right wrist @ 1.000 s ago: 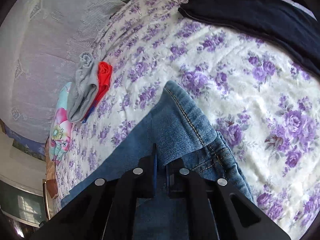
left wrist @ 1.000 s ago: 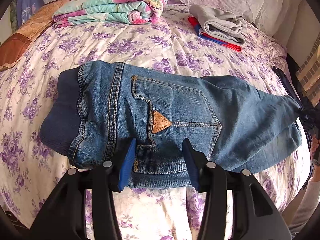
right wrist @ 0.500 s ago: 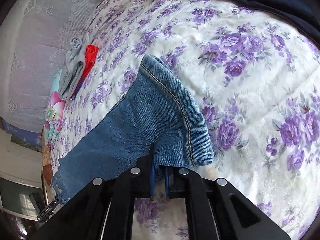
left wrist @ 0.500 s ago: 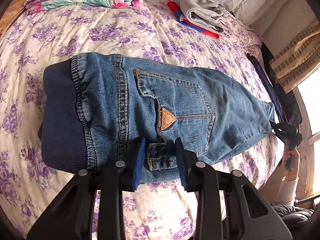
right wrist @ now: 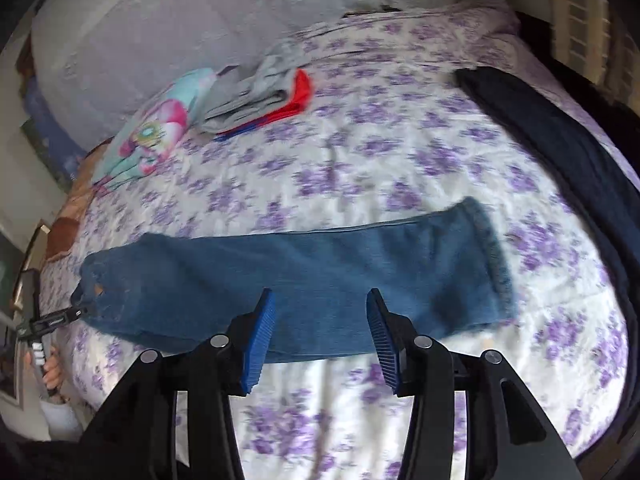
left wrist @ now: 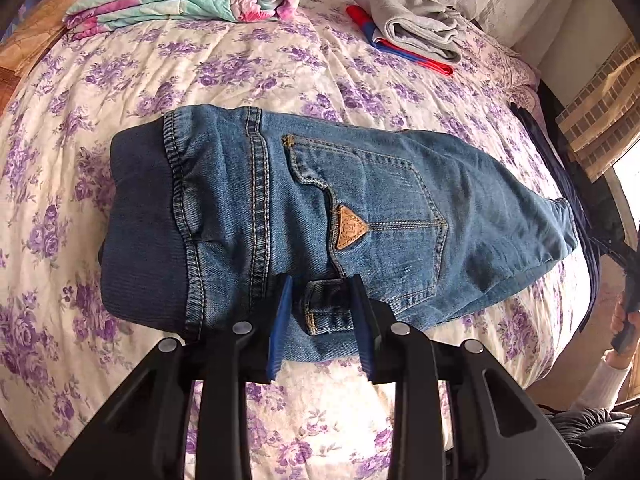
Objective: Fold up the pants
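"Jeans (left wrist: 360,208) were where, exactly, when you started worrying?"

"Flat on the bed (left wrist: 240,68), laid lengthwise, back pocket up. The ribbed waistband (left wrist: 144,216) was at my left and the hem (right wrist: 492,256) far off to my right. My left tongs (left wrist: 320,320) stood partly open at the near edge, one finger on each side of the belt loop (left wrist: 328,304), not pinched on anything. My right tongs (right wrist: 320,332) were spread wide above the leg, holding nothing."

"So what could have gone wrong?"

"On the left, I judged that closing there might catch only the belt loop or the top layer. Lifting then would have peeled one layer off the other and spoiled the lengthwise fold."

"And the right?"

"It hovered over mid-leg, well short of the hem. A grip there would have let the hem droop and drag on the bedspread, giving a crooked crease. That view was blurred too, so I couldn't tell how square the layers lay."

"Anything nearby in the way?"

"A dark garment (right wrist: 560,128) lay beyond the hem, near enough to snag if I swung wide."
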Available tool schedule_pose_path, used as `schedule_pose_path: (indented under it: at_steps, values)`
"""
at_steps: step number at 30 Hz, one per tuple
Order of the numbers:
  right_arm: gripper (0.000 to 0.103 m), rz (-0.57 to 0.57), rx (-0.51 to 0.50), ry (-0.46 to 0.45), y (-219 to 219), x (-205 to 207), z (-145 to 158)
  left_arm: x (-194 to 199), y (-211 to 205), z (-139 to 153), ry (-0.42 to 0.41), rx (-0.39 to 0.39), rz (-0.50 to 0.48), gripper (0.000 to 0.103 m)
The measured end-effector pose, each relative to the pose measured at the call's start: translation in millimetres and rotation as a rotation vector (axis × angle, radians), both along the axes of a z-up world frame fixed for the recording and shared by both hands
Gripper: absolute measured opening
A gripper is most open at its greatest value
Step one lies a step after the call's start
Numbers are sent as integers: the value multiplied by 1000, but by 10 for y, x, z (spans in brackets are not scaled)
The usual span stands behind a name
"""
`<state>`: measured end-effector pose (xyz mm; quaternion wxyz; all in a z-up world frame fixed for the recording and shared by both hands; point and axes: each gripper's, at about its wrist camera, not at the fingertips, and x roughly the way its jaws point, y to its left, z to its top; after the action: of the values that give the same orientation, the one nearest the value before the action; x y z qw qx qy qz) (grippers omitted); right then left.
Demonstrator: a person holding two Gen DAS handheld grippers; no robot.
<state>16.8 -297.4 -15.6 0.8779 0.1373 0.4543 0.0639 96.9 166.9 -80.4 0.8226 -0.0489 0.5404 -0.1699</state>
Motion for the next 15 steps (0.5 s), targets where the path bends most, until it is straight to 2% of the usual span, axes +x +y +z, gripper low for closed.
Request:
schedule_pose_path:
  at_steps: [3, 6, 10, 14, 15]
  values:
    - [48, 302, 12, 34, 964, 265, -122, -28, -47, 1, -13, 37, 7, 29]
    - [45, 511, -98, 81, 1796, 378, -326, 4, -7, -4, 1, 17, 8, 29]
    - [45, 638, -331, 47, 2311, 392, -429, 34, 4, -2, 15, 6, -3, 29]
    - [45, 697, -439, 69, 2468, 438, -554, 19, -28, 61, 14, 18, -7, 29]
    - [37, 703, -479, 58, 2499, 447, -590, -8, -33, 96, 4, 30, -9, 29]
